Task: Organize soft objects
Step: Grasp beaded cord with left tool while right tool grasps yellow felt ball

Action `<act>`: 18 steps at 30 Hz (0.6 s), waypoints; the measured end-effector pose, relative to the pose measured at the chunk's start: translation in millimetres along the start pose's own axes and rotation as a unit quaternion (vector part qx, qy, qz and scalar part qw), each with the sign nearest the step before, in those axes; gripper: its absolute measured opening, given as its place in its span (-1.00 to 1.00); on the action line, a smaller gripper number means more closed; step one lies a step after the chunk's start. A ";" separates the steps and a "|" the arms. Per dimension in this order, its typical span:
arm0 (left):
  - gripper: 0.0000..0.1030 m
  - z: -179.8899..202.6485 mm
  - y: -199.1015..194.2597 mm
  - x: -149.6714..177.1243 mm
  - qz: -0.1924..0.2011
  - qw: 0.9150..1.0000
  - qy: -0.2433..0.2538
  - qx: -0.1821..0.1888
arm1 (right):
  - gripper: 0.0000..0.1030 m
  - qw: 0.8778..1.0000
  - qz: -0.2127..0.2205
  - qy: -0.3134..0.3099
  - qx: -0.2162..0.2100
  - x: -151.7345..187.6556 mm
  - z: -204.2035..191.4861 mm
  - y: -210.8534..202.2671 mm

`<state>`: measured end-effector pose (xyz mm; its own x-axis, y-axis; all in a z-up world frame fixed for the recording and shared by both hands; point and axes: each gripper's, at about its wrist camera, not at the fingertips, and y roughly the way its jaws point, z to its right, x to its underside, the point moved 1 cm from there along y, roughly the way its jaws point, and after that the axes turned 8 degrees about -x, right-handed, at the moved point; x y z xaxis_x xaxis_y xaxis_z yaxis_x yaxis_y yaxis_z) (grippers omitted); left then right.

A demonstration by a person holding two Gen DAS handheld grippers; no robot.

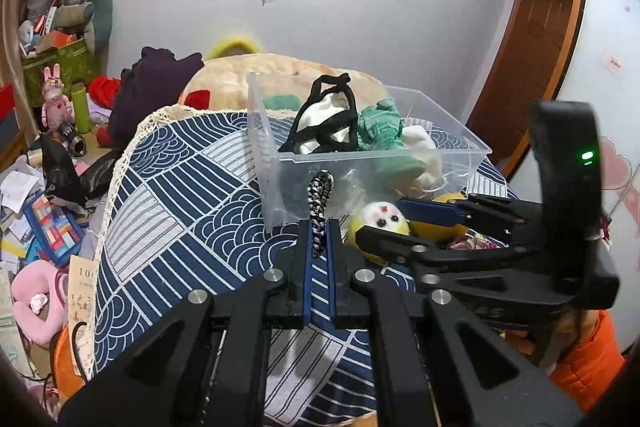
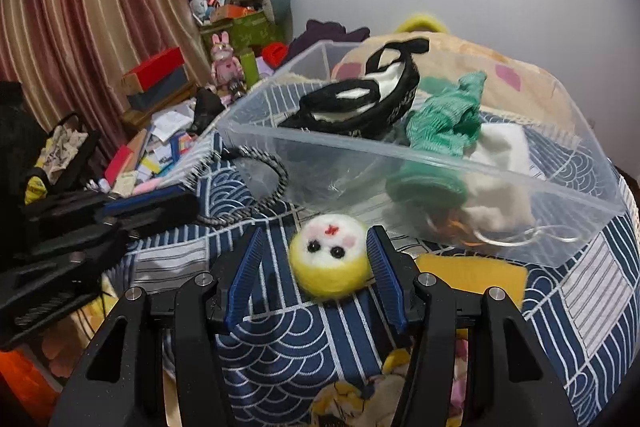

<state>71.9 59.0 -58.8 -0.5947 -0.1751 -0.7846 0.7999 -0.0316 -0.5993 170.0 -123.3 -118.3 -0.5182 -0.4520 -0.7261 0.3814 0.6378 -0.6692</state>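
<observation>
My left gripper (image 1: 319, 227) is shut on a black-and-white braided cord (image 1: 320, 199), which sticks up from between its pads in front of the clear plastic bin (image 1: 272, 163). The right wrist view shows the cord (image 2: 280, 175) looping from the left gripper (image 2: 192, 201) along the bin's front wall (image 2: 360, 167). The bin holds a black-and-white garment (image 2: 360, 103), a green knit piece (image 2: 444, 123) and a white cloth (image 2: 500, 155). A yellow felt ball with a face (image 2: 330, 261) lies on the patterned cloth between the jaws of my right gripper (image 2: 316, 233), which stands open; there is a gap at the left pad.
A blue-and-white patterned cloth (image 1: 180, 211) covers the rounded surface under the bin. A flat yellow item (image 2: 472, 275) lies beside the ball. A beige pillow (image 1: 248, 71) sits behind the bin. Boxes, papers and toys (image 1: 44, 211) crowd the left side. An orange sleeve (image 1: 588, 359) shows at lower right.
</observation>
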 end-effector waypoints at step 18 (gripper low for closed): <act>-0.90 11.9 -20.0 -7.1 0.029 0.999 0.015 -0.003 | -0.19 0.999 -0.005 -0.010 0.037 0.8 4.2 1.9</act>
<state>61.0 49.2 -39.3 -0.5498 -0.1462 -0.8224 0.8326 -0.0167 -0.5537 173.6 -125.1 -120.9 -0.5071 -0.4715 -0.7215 0.4322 0.5851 -0.6862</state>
